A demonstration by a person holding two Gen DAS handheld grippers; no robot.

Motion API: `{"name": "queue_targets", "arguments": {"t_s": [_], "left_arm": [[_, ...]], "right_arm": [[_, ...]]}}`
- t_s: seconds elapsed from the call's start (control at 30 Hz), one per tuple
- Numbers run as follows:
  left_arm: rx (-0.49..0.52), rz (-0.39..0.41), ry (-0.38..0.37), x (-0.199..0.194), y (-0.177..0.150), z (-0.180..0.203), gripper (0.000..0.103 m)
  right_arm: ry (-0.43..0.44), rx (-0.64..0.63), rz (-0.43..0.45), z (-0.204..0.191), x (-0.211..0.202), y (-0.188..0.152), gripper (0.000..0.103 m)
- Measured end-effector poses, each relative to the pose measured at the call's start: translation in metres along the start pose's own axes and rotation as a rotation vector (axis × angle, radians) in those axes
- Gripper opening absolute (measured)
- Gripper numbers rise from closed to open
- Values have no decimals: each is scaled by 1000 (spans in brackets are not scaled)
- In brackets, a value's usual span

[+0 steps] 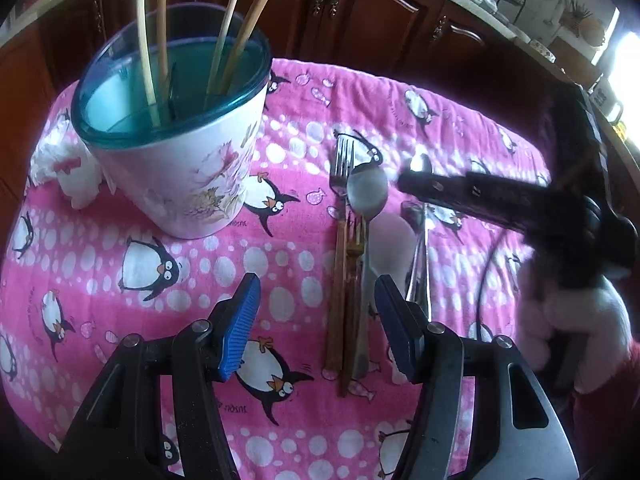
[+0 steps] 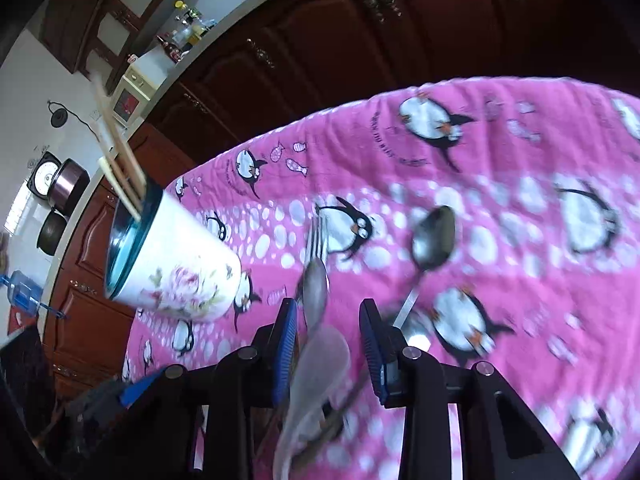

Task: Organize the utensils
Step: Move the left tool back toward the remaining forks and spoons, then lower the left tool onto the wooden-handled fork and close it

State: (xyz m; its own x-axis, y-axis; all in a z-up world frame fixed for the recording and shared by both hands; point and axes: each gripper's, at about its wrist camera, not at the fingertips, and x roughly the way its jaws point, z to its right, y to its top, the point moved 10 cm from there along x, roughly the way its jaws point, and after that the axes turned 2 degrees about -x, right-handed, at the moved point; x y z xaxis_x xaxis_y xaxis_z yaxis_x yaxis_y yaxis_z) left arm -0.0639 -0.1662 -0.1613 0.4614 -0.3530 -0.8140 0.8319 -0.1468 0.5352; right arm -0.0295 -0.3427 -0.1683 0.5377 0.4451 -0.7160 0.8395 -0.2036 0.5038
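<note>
A white flowered cup (image 1: 188,184) with a teal rim holds several wooden sticks (image 1: 236,40). To its right, utensils lie side by side on the cloth: a fork (image 1: 343,160), a grey spoon (image 1: 367,192), a white spoon (image 1: 390,244) and a metal spoon (image 1: 421,166). My left gripper (image 1: 318,316) hovers open over their handles with nothing between its pads. My right gripper (image 1: 408,186) reaches in from the right, blurred. In its own view my right gripper (image 2: 328,336) stands open astride the white spoon (image 2: 320,368) and grey spoon (image 2: 316,288), pads not touching them. The cup (image 2: 180,276) is at its left.
A pink penguin cloth (image 1: 160,280) covers the table. A crumpled white tissue (image 1: 68,172) lies left of the cup. Dark wooden cabinets (image 1: 360,8) stand beyond the far edge. A gloved hand (image 1: 580,320) holds the right gripper. Another metal spoon (image 2: 434,244) lies to the right.
</note>
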Motion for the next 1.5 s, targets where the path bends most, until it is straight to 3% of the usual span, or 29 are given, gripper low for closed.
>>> {"name": "queue_targets", "arguments": {"t_s": [0.03,0.07,0.1,0.13,0.33,0.5,0.57,0.63,0.9,1.03,1.13,1.2,1.27,1.37,1.5], "left_arm": [[-2,-2,2,1,1,0,59],[-4,-6,3,4,2,0,59],[-3,-10,4,7,3,1,59],[0,-12,5,10,5,2,59],[4,-59,-16,38,5,8,59],[-35,-91,-31,59,6,4,30],[-32,-91,-44,60,7,7,10],[-19,-92,-41,57,6,11,7],[67,-140,-40,11,-41,-11,7],[100,-199,-12,-14,-79,-39,7],[107,-248,-34,-23,-99,-46,7],[96,-236,-64,-29,-101,-45,11],[105,-182,-65,-33,-85,-47,27],[97,-109,-82,-29,-53,-52,41],[133,-90,-99,-1,-27,-54,41]], "right_arm": [[7,2,-5,0,8,3,32],[13,4,-12,1,14,5,25],[26,8,-27,1,21,5,17],[25,7,-40,1,27,5,3],[29,-15,1,4,7,1,1],[36,12,47,17,-28,-9,1],[41,28,53,22,-36,-14,1],[51,45,61,25,-43,-18,1],[100,38,49,10,-63,-43,1],[136,34,21,0,-65,-61,1],[153,45,-11,2,-64,-78,1],[150,69,-30,12,-65,-88,1],[153,94,-46,21,-66,-93,1],[143,117,-64,35,-67,-94,1],[129,153,-86,54,-62,-94,2]]}}
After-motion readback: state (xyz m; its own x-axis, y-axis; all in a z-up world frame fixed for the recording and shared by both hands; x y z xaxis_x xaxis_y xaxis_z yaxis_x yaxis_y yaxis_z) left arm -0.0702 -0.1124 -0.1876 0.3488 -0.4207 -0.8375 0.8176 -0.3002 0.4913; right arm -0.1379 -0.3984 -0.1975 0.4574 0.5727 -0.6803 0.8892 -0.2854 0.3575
